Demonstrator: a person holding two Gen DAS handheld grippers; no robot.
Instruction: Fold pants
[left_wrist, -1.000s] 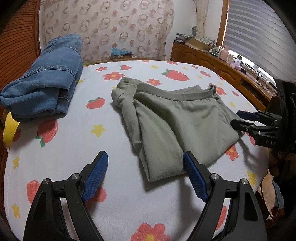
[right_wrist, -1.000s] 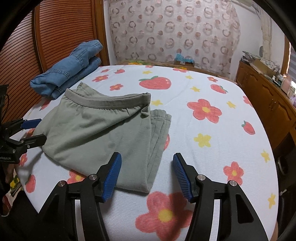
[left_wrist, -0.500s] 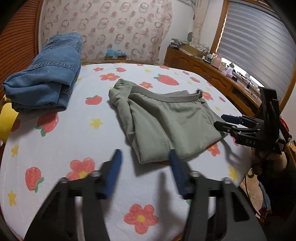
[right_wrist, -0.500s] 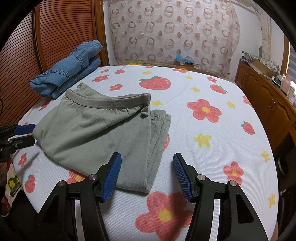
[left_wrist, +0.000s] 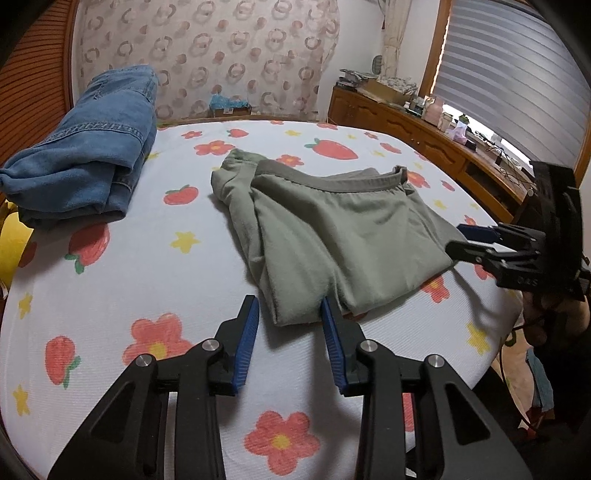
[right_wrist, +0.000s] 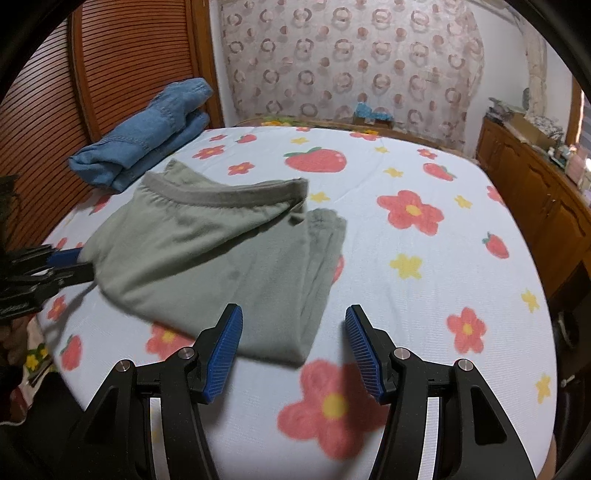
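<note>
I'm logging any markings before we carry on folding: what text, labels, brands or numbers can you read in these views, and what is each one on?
"DAS", faint raised letters, partly legible, on the black body of the right gripper as seen from the left wrist view.
Small box by the far wall: a label is there, too small to read.
Green pants, jeans, bedsheet: no text visible.

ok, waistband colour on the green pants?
Darker grey-olive than the sage green pants; the waistband shows best in the right wrist view.
</note>
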